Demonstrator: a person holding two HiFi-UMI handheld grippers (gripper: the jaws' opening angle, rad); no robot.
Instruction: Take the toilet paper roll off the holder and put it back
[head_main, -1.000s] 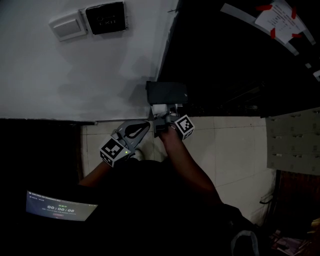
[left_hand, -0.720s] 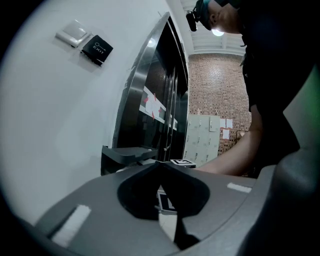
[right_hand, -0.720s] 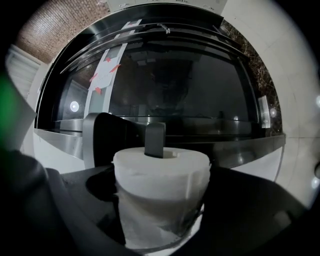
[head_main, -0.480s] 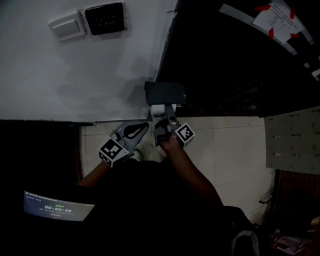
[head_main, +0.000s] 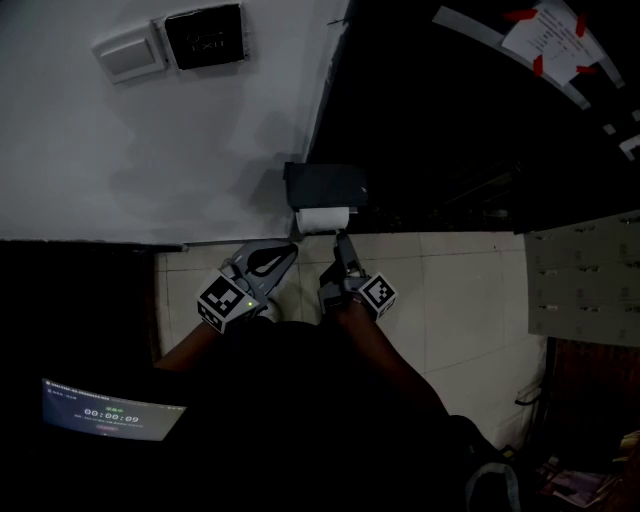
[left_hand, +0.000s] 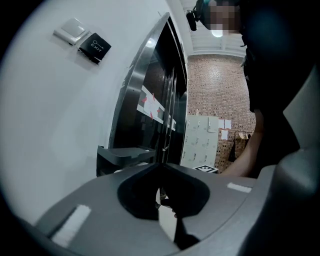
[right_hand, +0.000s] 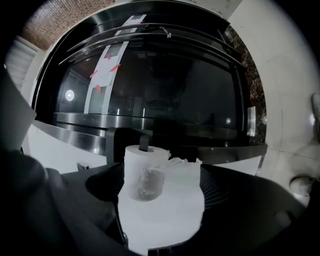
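1. Your right gripper (head_main: 341, 243) sits just below the toilet paper roll (head_main: 322, 219). Its claw is spread wide and grips nothing. In the right gripper view the roll shows ahead in the gap between the jaws.
2. The roll is on the holder (head_main: 325, 184), tucked under its dark shelf where the white wall (head_main: 150, 150) meets the black panelling. The holder's dark arm (right_hand: 144, 142) pokes out of the roll's core.
3. Your left gripper (head_main: 290, 250) hangs just left of the right one, over the tiled floor (head_main: 460, 290), with its claw pressed together on nothing.
4. High on the wall are a white switch (head_main: 130, 55) and a black plate (head_main: 205, 37), well apart from the roll.
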